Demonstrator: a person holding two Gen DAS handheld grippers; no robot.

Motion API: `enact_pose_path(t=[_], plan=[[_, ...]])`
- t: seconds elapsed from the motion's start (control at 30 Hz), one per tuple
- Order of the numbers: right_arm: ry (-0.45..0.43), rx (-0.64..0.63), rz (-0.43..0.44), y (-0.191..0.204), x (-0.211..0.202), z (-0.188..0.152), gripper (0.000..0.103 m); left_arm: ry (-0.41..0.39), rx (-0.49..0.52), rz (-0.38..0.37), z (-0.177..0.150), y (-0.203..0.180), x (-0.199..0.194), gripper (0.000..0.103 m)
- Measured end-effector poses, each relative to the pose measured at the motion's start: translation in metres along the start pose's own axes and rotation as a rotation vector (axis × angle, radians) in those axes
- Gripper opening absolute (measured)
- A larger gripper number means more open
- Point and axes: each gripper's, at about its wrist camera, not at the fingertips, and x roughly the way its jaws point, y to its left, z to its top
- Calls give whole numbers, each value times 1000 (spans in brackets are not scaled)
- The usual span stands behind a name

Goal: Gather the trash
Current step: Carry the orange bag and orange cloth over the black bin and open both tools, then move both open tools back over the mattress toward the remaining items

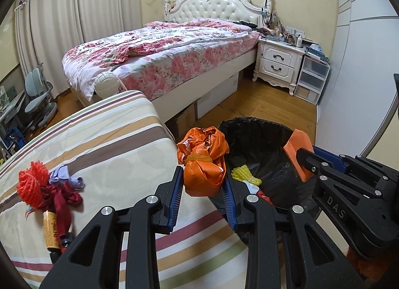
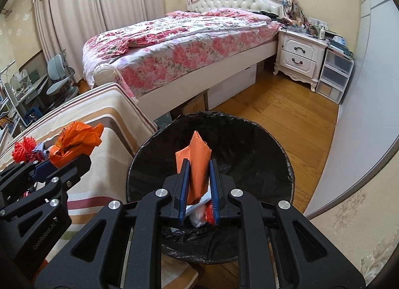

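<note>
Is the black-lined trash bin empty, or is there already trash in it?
Not empty. The trash bin already holds a yellow foam piece and white and red scraps at its bottom.

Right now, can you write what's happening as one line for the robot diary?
left gripper: shut on orange bag bundle | right gripper: shut on orange packet, over black-lined bin | left on striped cloth: red netting

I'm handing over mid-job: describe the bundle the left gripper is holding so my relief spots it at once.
Find the black-lined trash bin beside the striped mattress. At its rim, the left gripper clamps a crumpled orange bag, tied with an orange band, unlike the flat folded orange piece in the right gripper.
</note>
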Motion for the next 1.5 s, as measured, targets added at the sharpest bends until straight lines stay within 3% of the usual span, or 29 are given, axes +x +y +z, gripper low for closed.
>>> enact_pose_path(t=[0.37, 0.4, 0.43, 0.5, 0.63, 0.77, 1.1, 1.5], plan=[[-9, 49, -9, -19, 10, 4, 18, 17, 22, 22, 7, -14, 23, 35], [-9, 55, -10, -21, 11, 4, 20, 19, 19, 26, 7, -14, 24, 44], [-10, 61, -12, -22, 11, 4, 29, 20, 14, 31, 5, -13, 24, 53], [-16, 70, -20, -23, 11, 2, 35, 17, 7, 40, 3, -11, 23, 59], [-11, 68, -34, -24, 11, 1, 36, 20, 4, 61, 0, -8, 19, 70], [-14, 72, -45, -23, 8, -2, 44, 23, -19, 72, -2, 1, 12, 72], [-7, 42, -8, -1, 2, -4, 44, 39, -94, 111, -18, 43, -20, 73], [6, -83, 123, 83, -4, -3, 44, 34, -225, 226, -47, 125, -65, 74]])
